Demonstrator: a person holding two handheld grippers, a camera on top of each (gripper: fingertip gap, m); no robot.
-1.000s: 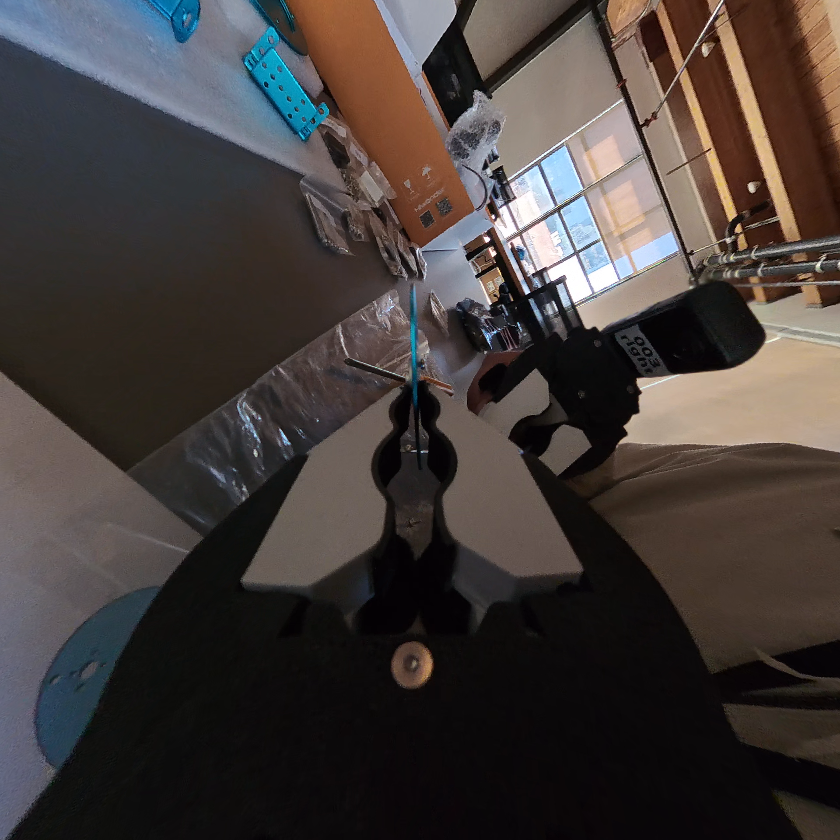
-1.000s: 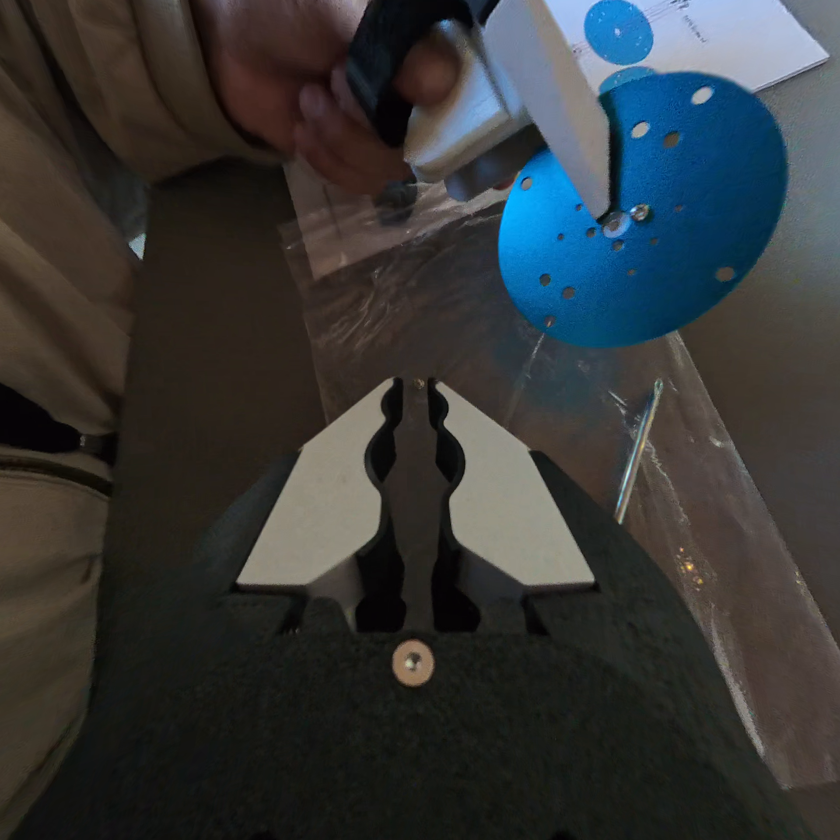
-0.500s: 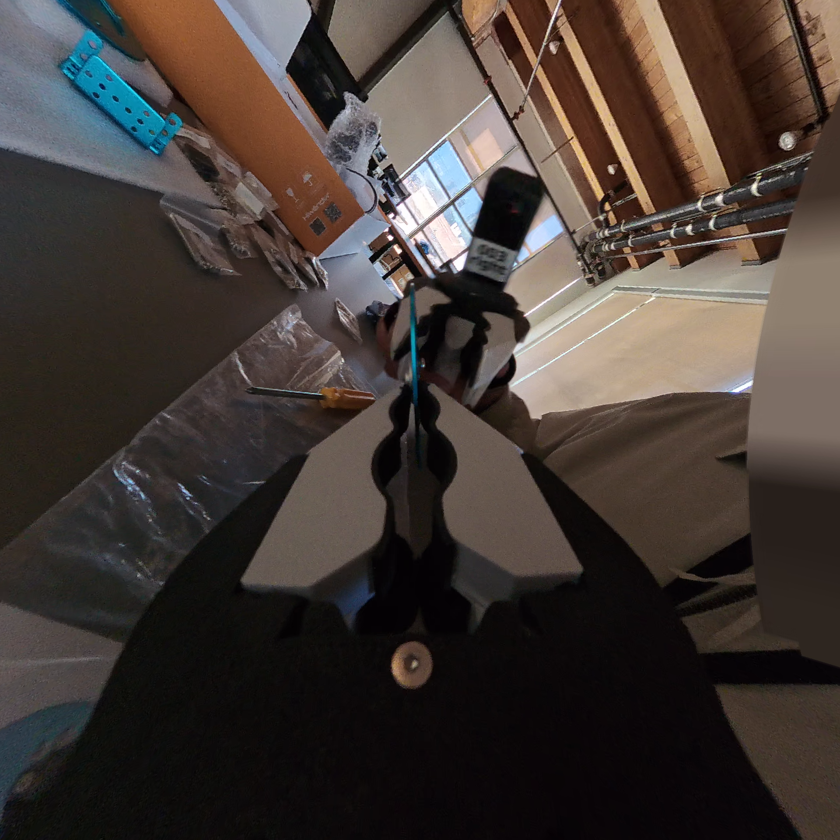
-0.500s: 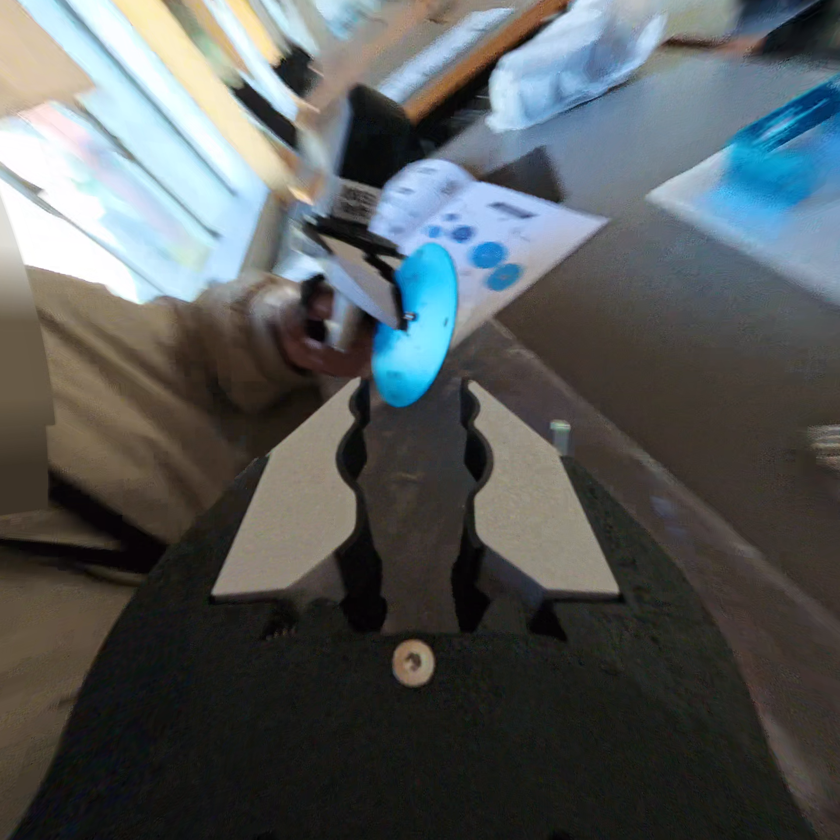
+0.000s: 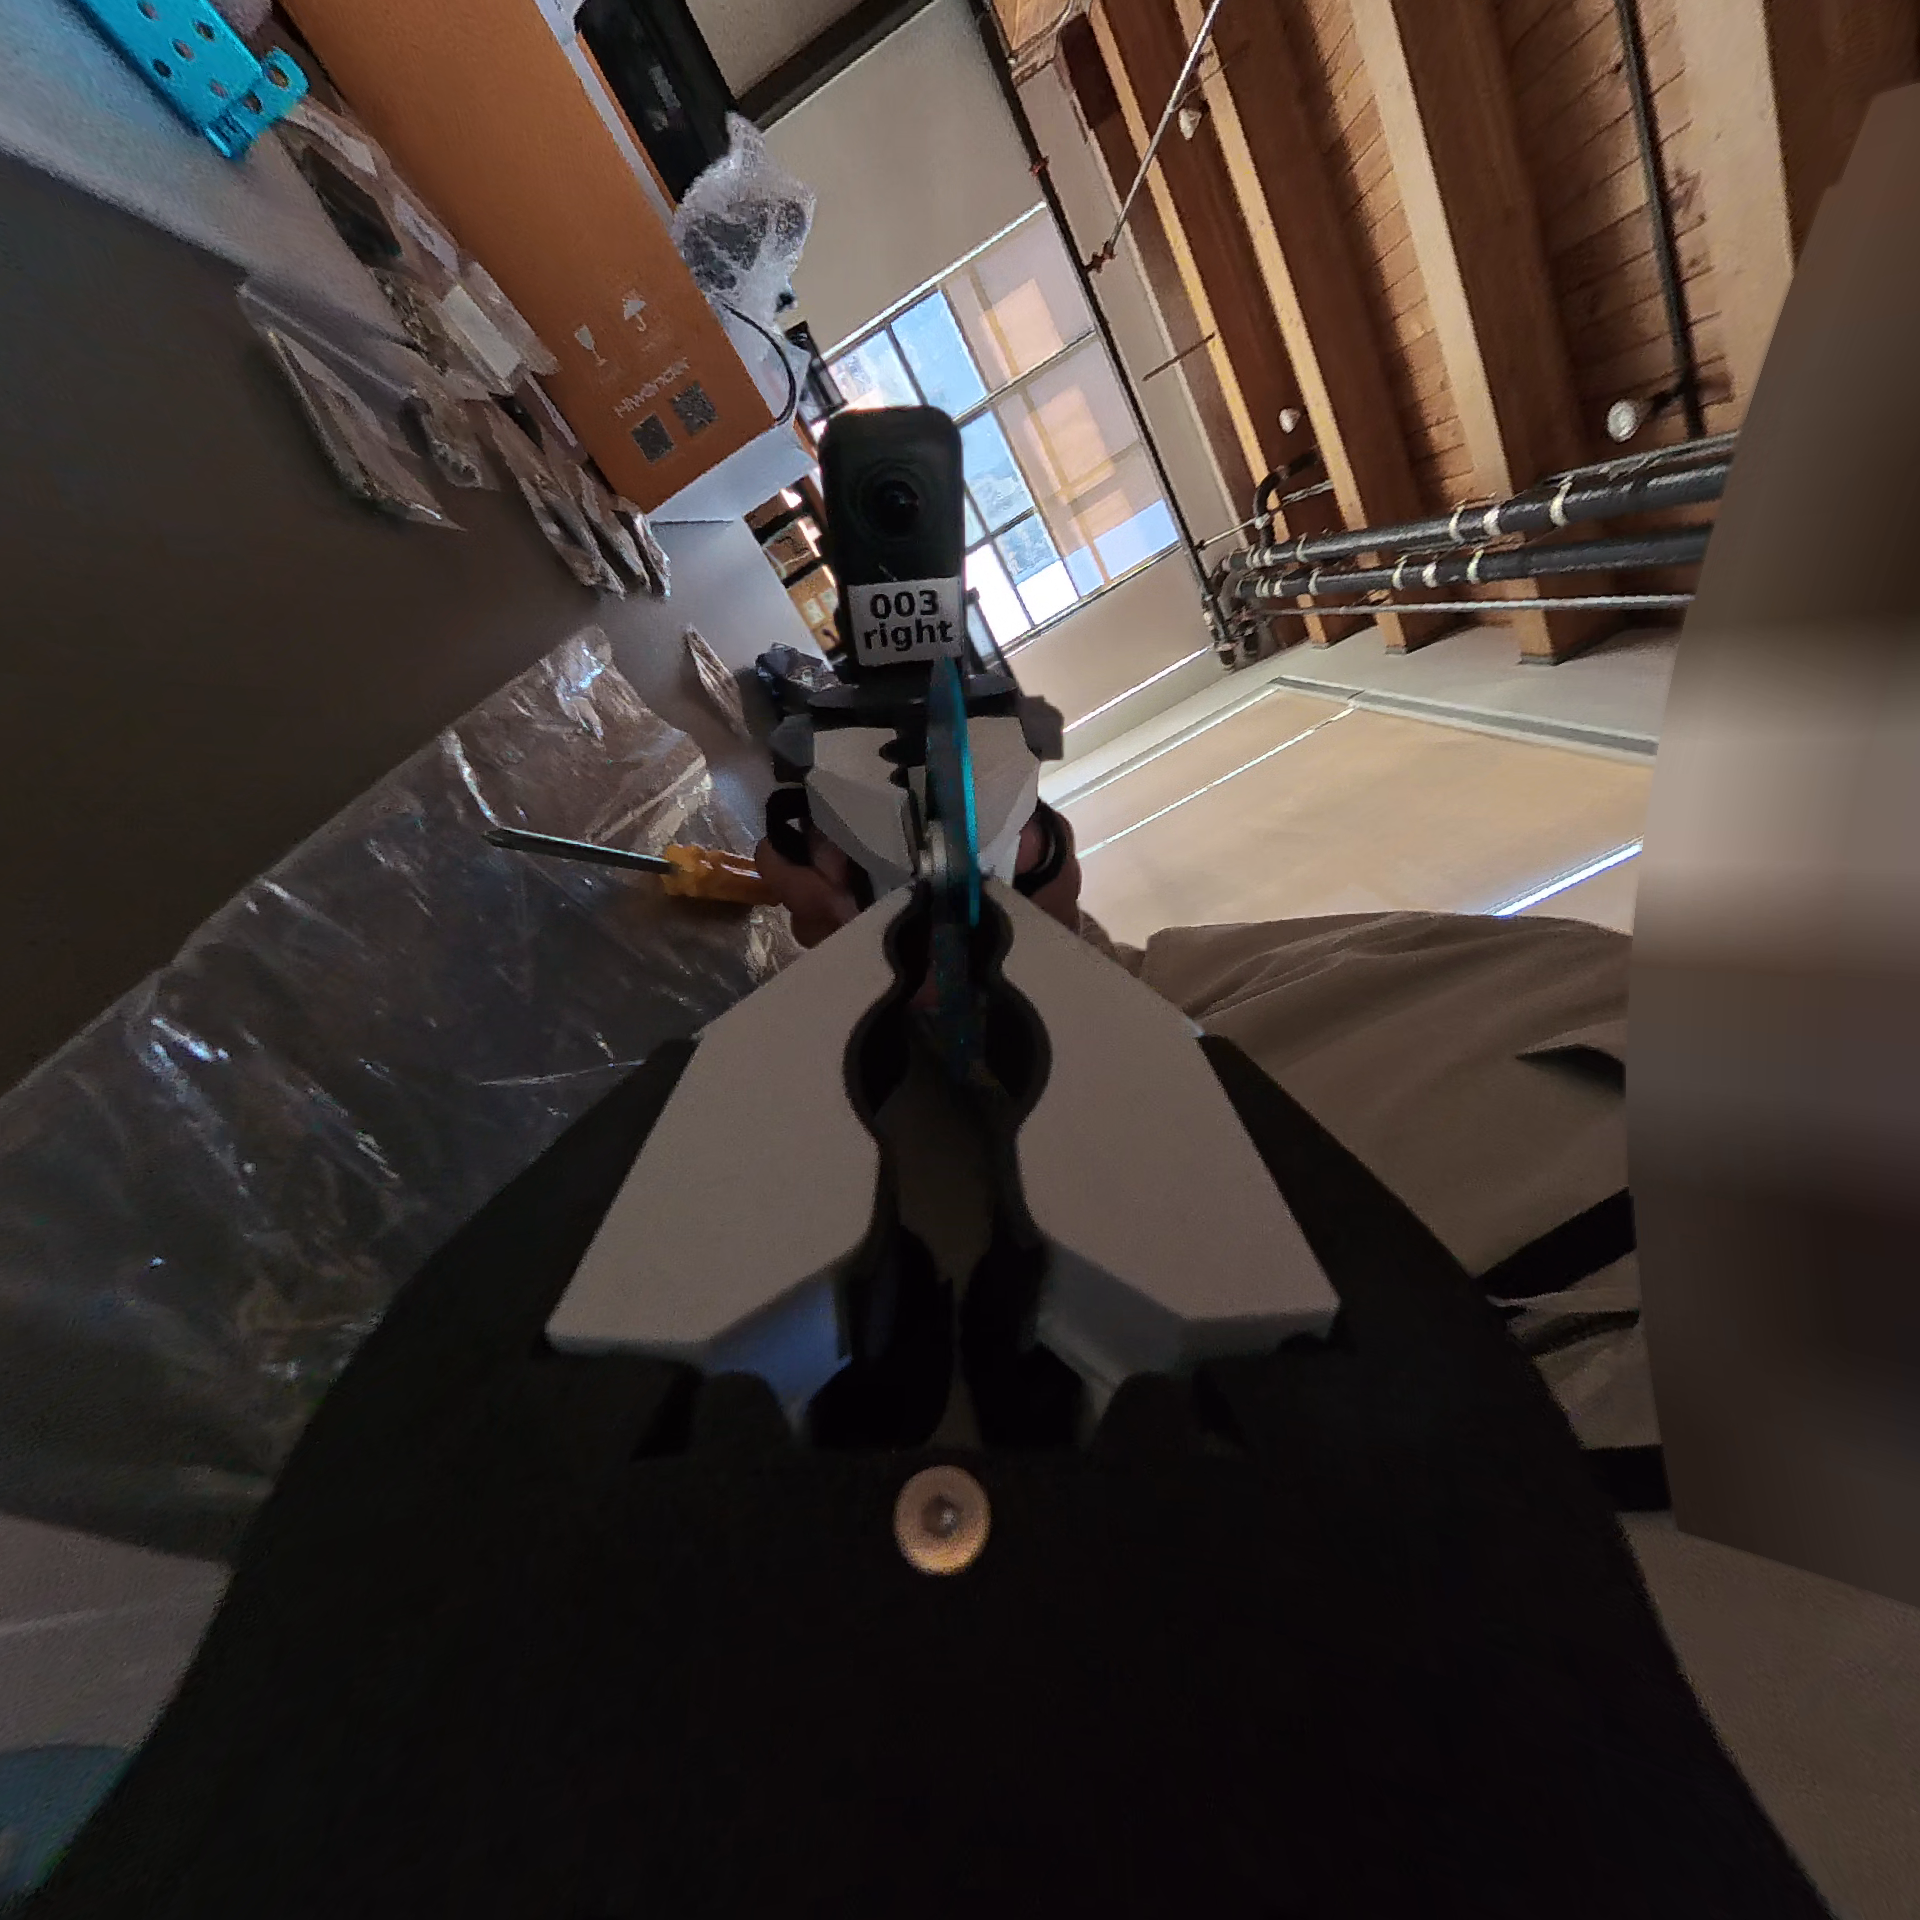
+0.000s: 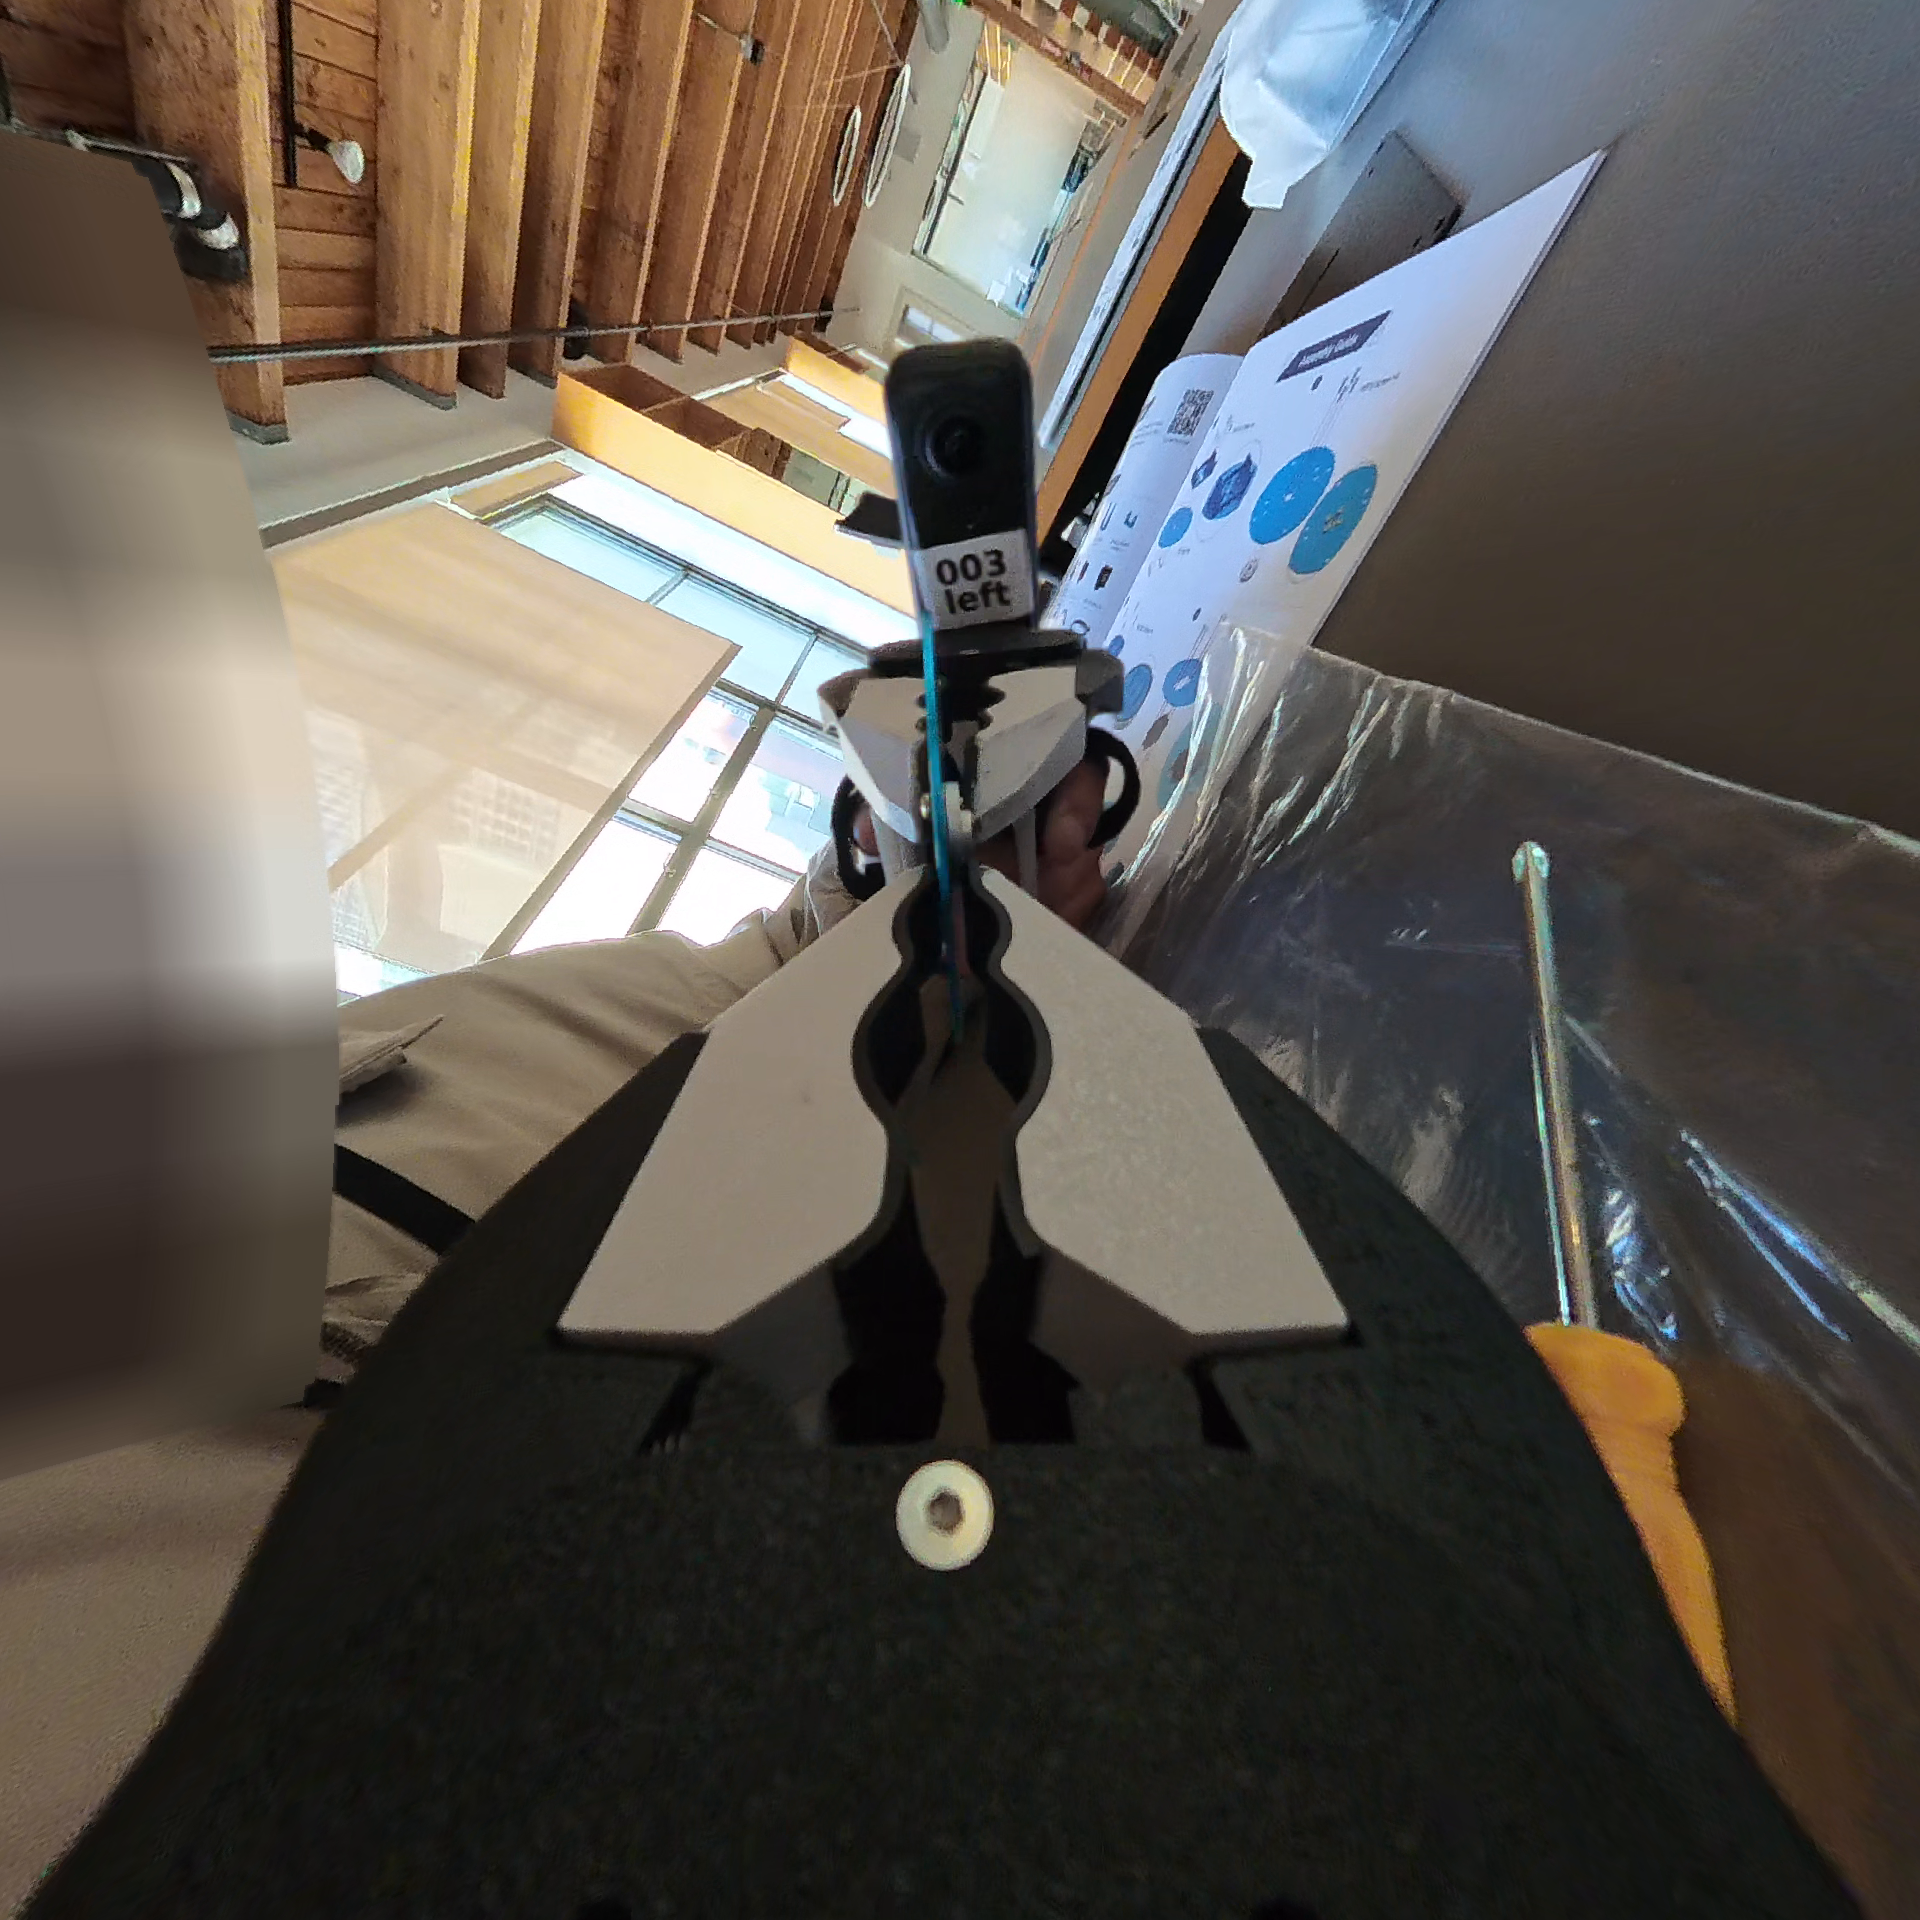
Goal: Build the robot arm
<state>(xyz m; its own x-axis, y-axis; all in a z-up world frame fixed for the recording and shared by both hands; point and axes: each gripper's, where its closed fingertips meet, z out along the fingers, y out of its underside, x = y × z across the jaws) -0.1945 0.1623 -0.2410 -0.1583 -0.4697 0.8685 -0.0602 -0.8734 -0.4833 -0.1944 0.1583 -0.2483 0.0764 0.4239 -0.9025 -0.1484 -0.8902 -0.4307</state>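
A thin blue perforated disc is held edge-on between both grippers, above the dark table. My left gripper is shut on one side of it. My right gripper faces the left one and is shut on the opposite edge of the disc. In the left wrist view the right gripper shows just beyond the disc. In the right wrist view the left gripper shows likewise, with a small screw head beside the disc. A hand holds each gripper.
An orange-handled screwdriver lies on a clear plastic bag, and it also shows in the right wrist view. An illustrated sheet, an orange box, a blue bracket and small parts bags sit farther off. Only a small space, under 4 cm, lies between the two pairs of fingers. The blue bracket is about equally far from each gripper, around 25 cm.
My right gripper lifted from the table, opened, swung to face the left one and closed on the disc's free edge. My left gripper kept hold of the disc and tilted.
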